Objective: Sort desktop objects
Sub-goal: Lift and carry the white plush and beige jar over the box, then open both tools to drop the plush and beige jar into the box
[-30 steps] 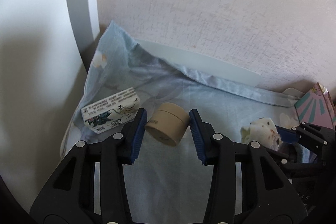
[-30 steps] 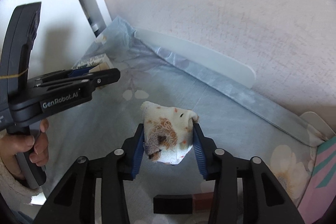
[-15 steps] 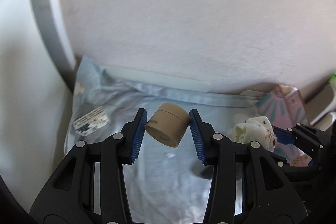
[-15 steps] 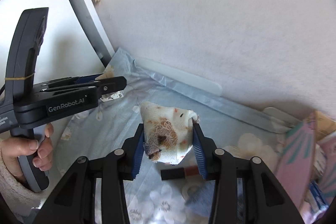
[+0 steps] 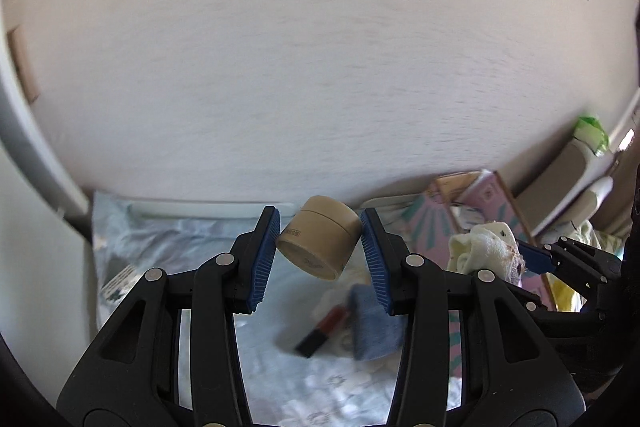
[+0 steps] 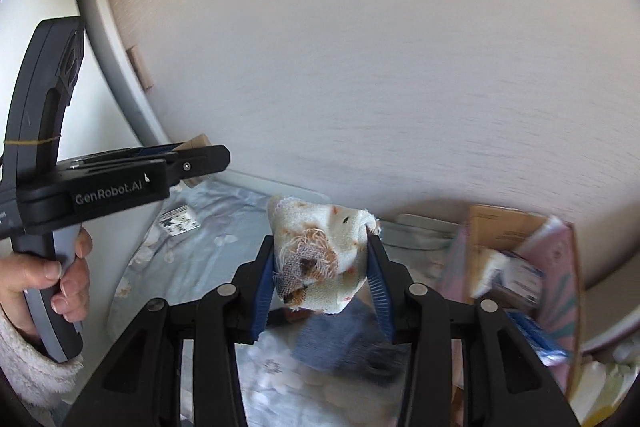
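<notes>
Left wrist view: we hold a tan jar (image 5: pixel 320 241) tilted between the pads of our left hand-held gripper (image 5: pixel 320 259), clear above the cloth-covered bench (image 5: pixel 168 251). It looks stiff, light and smooth, so we judge its round wall could slip; gripping across the middle suits it. Our right hand-held gripper (image 6: pixel 320 287) is clenched on a soft, frayed rag (image 6: pixel 320 259), which should squash easily. A pink box (image 6: pixel 560 267) stands at right.
</notes>
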Demonstrator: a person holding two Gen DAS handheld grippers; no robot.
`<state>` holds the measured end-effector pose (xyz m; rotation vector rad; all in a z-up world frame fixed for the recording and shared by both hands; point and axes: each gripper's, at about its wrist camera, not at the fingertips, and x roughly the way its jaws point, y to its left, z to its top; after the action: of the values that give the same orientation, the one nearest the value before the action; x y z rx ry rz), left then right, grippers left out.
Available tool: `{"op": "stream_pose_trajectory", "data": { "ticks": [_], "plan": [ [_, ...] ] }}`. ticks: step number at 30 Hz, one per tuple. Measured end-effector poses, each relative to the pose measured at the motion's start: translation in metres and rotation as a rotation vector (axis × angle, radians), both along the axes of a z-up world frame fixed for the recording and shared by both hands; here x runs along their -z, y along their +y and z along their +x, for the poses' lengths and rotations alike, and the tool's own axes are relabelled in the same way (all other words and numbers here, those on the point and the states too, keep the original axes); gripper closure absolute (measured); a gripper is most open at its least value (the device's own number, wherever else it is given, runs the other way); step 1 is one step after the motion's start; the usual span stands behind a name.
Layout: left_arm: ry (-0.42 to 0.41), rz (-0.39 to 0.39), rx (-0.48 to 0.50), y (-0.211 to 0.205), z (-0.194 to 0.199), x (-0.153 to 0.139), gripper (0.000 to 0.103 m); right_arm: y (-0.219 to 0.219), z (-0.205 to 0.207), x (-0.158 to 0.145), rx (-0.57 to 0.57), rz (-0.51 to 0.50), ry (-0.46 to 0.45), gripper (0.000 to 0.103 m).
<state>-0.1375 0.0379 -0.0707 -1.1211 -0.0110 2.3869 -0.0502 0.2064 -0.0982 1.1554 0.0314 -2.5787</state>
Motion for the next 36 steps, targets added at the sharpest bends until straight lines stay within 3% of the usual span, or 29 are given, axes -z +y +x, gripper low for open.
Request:
{"op": "stream_pose_trajectory", "data": {
  "ticks": [17, 27, 32, 33, 34, 35, 36],
  "plan": [
    [-0.03, -0.031, 0.27, 0.16, 0.025, 0.006, 0.064, 0.13, 0.075, 0.006, 0.274, 0.005, -0.057, 0.063],
    [-0.055, -0.096, 0.357, 0.24, 0.029, 0.039, 0.064, 0.166, 0.096, 0.033, 0.297, -0.017, -0.124, 0.063],
    [-0.091, -0.096, 0.386, 0.265, 0.032, 0.058, 0.064, 0.168, 0.101, 0.048, 0.257, -0.027, -0.154, 0.059],
    [-0.116, -0.085, 0.395, 0.267, 0.031, 0.062, 0.06, 0.167, 0.101, 0.051, 0.238, -0.025, -0.158, 0.056],
    [-0.158, -0.076, 0.402, 0.271, 0.029, 0.068, 0.043, 0.166, 0.1, 0.054, 0.219, -0.017, -0.161, 0.053],
    [-0.186, -0.073, 0.401, 0.273, 0.027, 0.073, 0.012, 0.163, 0.099, 0.058, 0.198, 0.002, -0.162, 0.046],
    [-0.22, -0.064, 0.389, 0.275, 0.024, 0.08, 0.0, 0.162, 0.098, 0.061, 0.194, 0.018, -0.166, 0.041]
  ]
}}
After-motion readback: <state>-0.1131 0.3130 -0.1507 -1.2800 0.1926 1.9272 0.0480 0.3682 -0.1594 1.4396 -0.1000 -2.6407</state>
